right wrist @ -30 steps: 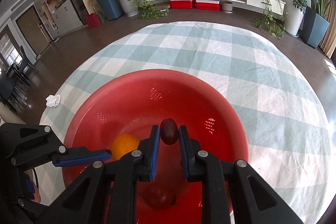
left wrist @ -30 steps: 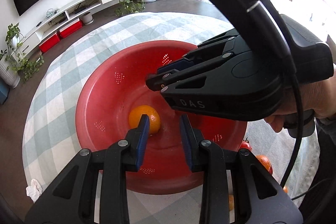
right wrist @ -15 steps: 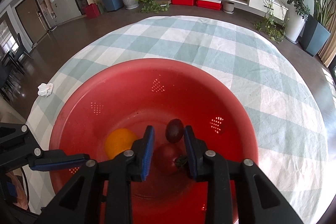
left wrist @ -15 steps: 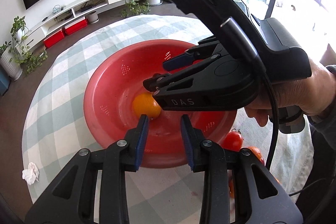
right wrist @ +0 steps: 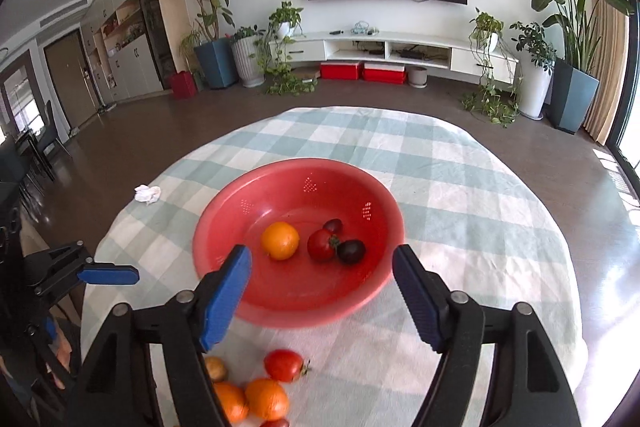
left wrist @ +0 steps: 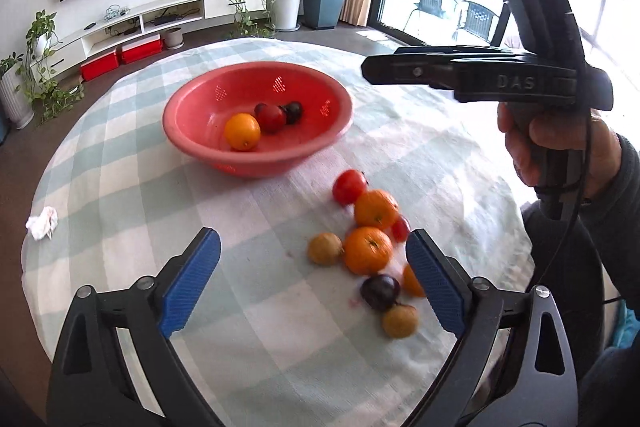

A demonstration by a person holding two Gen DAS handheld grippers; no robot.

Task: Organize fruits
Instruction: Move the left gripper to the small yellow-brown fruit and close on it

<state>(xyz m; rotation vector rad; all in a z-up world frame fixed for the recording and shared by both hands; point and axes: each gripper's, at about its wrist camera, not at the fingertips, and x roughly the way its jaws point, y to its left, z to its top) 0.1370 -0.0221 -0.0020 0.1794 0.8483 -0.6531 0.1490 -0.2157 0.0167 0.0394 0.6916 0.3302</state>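
A red bowl [left wrist: 256, 163] [right wrist: 216, 211] on the checked cloth holds an orange [left wrist: 242, 131] [right wrist: 280, 240], a tomato [left wrist: 271, 117] [right wrist: 321, 245] and two dark plums [right wrist: 351, 251] [right wrist: 333, 225]. Loose fruit lies nearer me: a tomato [left wrist: 349, 187], two oranges [left wrist: 376, 209] [left wrist: 367, 250], a brown fruit [left wrist: 325, 248] and a dark plum [left wrist: 380, 291]. My left gripper [left wrist: 312, 243] hovers over this pile, its jaws opening with nothing gripped. My right gripper [right wrist: 321, 259] is back from the bowl, jaws opening and empty; the left wrist view shows it side-on [left wrist: 372, 71].
A crumpled white tissue [left wrist: 42, 223] [right wrist: 147, 193] lies near the table's left edge. A person's hand [left wrist: 560, 155] holds the right gripper at the right. The round table's rim [right wrist: 552, 227] drops to a dark floor; plants and a TV shelf stand far behind.
Both grippers pulled back from the bowl and opened wide. The right one let go of a dark plum, which now lies in the bowl beside the tomato.
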